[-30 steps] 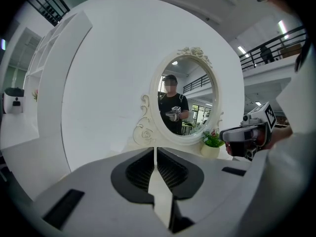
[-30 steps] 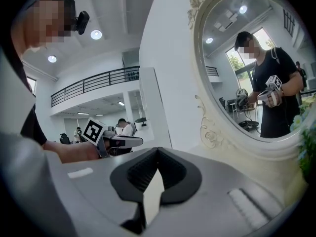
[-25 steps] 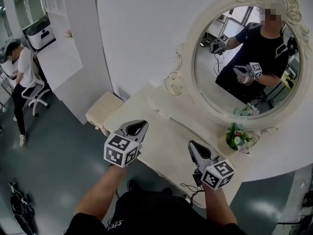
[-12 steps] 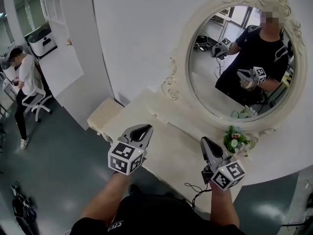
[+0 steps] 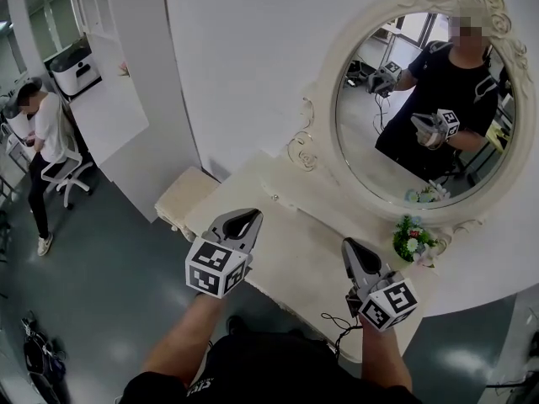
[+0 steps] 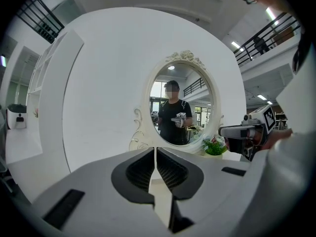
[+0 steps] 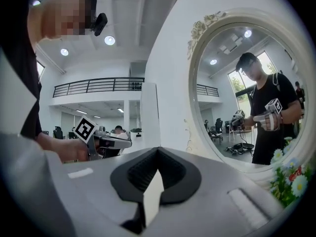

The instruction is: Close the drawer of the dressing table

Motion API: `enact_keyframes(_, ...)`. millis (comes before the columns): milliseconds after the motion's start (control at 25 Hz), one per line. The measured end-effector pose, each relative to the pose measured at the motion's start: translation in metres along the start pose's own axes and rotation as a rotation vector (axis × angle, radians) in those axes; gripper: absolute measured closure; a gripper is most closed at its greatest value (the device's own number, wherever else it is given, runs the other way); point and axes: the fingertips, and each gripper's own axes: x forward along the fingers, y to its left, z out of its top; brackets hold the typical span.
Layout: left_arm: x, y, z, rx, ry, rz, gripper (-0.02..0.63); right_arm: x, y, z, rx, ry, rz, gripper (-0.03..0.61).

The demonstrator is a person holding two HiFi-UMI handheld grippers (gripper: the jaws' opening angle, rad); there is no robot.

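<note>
- Right now the left gripper (image 5: 253, 215) is hovering over the near left part of the cream-white dressing table (image 5: 290, 247), its marker cube turned up toward the head camera.
- Its jaws have just been closing. In the left gripper view they are standing almost together, with only a hairline slit between the ribbed black pads and nothing caught in it.
- The right gripper (image 5: 346, 244) is hanging over the table's right half, well apart from the left one. Its tips are meeting and nothing is being held.
- Both grippers are pointing toward the wall and the large oval mirror in its scrolled white frame (image 5: 370, 141), which is reflecting the person in a black top.
- The table is standing directly below and ahead of the two grippers, but the drawer itself cannot be made out from this steep angle.
- A small pot of green and white flowers (image 5: 411, 239) is sitting on the table's far right, at the foot of the mirror.
- A cream padded stool (image 5: 178, 194) is standing just beside the table's left end.
</note>
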Motion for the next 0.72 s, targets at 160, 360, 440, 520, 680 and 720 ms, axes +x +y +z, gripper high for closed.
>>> enact_keyframes(160,-0.0012,0.0035,-0.0034,-0.016,0.001,0.003,0.595,0.0062,0.0048,0.0003,-0.004,0.003,0.013,0.571)
enact_keyframes(360,-0.005,0.0047,-0.0036,-0.017,0.004,0.002,0.595,0.005,0.0066,0.0011,0.003,0.006,0.012,0.571)
enact_keyframes(440,-0.0056,0.0046,-0.0044,-0.015,0.006,0.004,0.595,0.0038,0.0076,0.0023,0.002,0.005,0.012,0.571)
enact_keyframes(520,-0.0058,0.0032,-0.0048,-0.014,0.006,0.006,0.595,0.0015,0.0098,0.0043,-0.003,0.002,0.017,0.571)
enact_keyframes(680,-0.0051,0.0004,-0.0049,-0.017,0.006,0.009,0.595,-0.0015,0.0105,0.0073,-0.008,-0.007,0.025,0.571)
enact_keyframes(720,-0.0047,-0.0003,-0.0049,-0.019,0.006,0.008,0.595,-0.0019,0.0102,0.0078,-0.008,-0.008,0.026,0.571)
